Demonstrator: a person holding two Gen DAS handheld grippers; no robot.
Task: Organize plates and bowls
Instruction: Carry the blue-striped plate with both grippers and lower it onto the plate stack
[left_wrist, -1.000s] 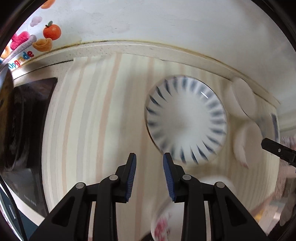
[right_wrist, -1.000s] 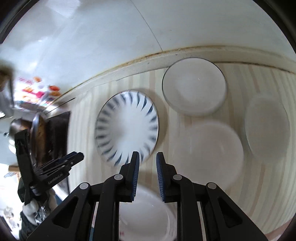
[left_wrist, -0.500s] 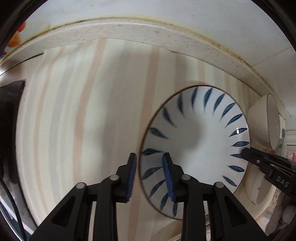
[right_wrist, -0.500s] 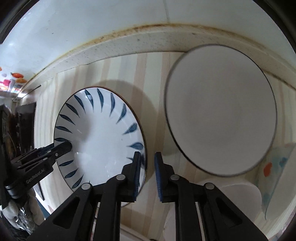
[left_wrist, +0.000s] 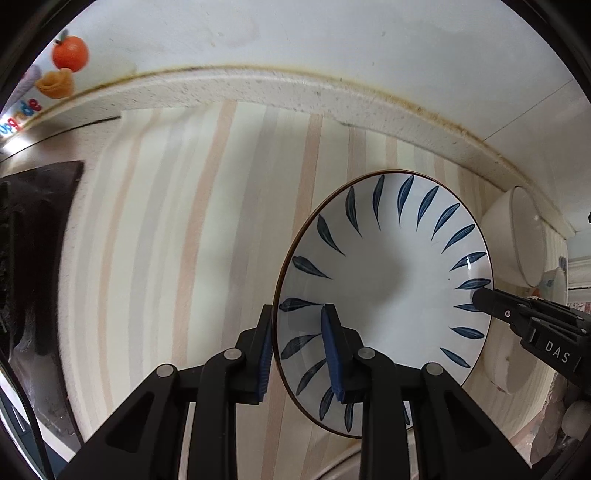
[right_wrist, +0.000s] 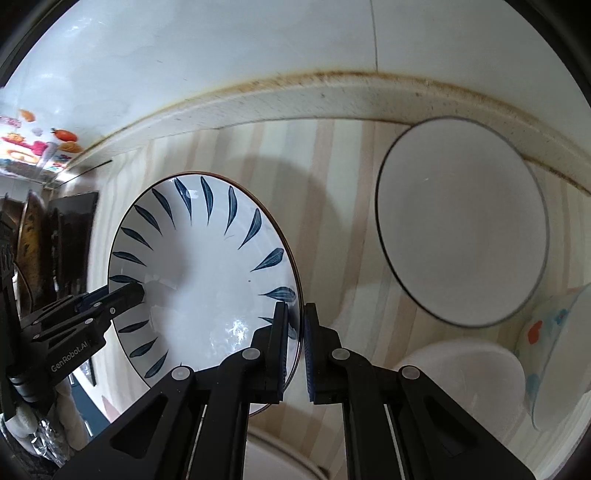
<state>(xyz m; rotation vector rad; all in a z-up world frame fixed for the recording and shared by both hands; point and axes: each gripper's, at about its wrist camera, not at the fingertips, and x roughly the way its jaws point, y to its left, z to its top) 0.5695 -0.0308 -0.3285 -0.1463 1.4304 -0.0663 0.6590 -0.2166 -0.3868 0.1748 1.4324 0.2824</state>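
Observation:
A white plate with blue leaf marks (left_wrist: 388, 280) lies on the striped counter mat. My left gripper (left_wrist: 297, 314) stands open astride its left rim, one finger outside and one over the inside. In the right wrist view the same plate (right_wrist: 199, 266) casts a broad shadow, and my right gripper (right_wrist: 296, 306) is shut on its right rim. Each gripper shows at the plate's far edge in the other's view: the right gripper (left_wrist: 480, 295) and the left gripper (right_wrist: 136, 291).
A dark-rimmed white plate (right_wrist: 461, 221) lies to the right by the stone ledge (right_wrist: 332, 99). Nearer me are a white bowl (right_wrist: 461, 376), a patterned clear bowl (right_wrist: 554, 332) and a white dish (right_wrist: 280, 458). A black stove (left_wrist: 37, 258) is at the left.
Both grippers have come down and in to the blue-leaf plate, one at each side of its rim. The right fingers have narrowed onto the rim; the left gap is unchanged.

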